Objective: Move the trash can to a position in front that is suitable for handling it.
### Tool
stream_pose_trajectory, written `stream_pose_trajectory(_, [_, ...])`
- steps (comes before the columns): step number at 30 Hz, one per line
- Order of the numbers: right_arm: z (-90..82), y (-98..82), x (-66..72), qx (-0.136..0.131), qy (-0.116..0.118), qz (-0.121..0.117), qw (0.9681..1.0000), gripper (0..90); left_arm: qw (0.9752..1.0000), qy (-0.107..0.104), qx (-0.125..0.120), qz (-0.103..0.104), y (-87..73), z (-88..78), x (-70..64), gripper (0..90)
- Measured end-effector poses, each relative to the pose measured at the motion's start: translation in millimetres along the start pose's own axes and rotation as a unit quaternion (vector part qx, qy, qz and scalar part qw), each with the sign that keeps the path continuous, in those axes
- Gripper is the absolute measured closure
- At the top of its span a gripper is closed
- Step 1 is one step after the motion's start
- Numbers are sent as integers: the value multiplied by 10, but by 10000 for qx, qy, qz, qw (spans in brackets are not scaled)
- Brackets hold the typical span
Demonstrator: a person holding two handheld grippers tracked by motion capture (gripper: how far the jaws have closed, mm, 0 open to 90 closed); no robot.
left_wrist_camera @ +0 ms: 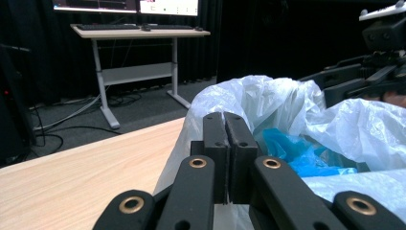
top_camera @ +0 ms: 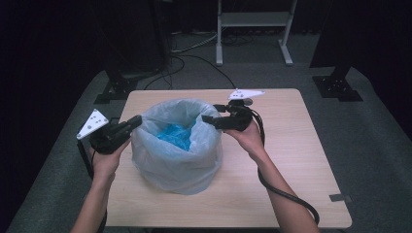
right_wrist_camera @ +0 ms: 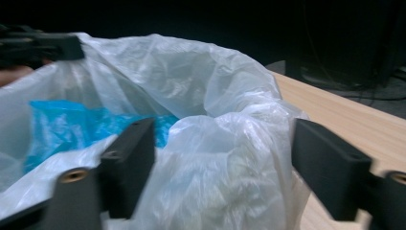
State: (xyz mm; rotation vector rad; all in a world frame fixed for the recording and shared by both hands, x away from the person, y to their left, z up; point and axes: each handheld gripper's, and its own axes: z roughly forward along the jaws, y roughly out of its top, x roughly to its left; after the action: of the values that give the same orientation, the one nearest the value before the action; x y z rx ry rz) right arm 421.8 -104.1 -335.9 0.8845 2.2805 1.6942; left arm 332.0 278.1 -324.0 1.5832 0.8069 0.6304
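A white, see-through plastic bag stands open on the wooden table, with crumpled blue material in its bottom. My left gripper is at the bag's left rim. In the left gripper view its jaws are pressed together, and white film shows in the slit between the pads. My right gripper is at the bag's right rim. In the right gripper view its jaws stand wide apart and straddle a bunched fold of the bag, the right pad clear of the film.
The bag takes up the table's middle, with bare wood to its right and in front. A grey tape strip sits at the right front edge. Beyond the table are a white desk frame, black stand feet and floor cables.
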Motion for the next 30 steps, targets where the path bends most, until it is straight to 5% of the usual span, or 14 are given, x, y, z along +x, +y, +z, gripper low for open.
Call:
stream_pose_trajectory(8, [59, 54, 40, -69, -654, -232, 9976, 703, 9998, -137, -128, -85, 70, 59, -38, 889])
stream_pose_trajectory(15, [71, 120, 108, -86, -965, -248, 9950, 819, 9994, -324, -123, -77, 151, 157, -123, 890])
stream_pose_trajectory(16, [47, 152, 126, -128, -944, -256, 9951, 881, 9992, -368, -123, -88, 171, 182, -141, 890])
stream_pose_trajectory(27, [174, 306, 424, -10, -387, -316, 9988, 886, 9978, -651, -119, -51, 279, 336, -281, 891])
stream_pose_trajectory(30, [238, 324, 556, 30, -240, -490, 9985, 886, 9972, -739, -102, -30, 302, 355, -325, 892])
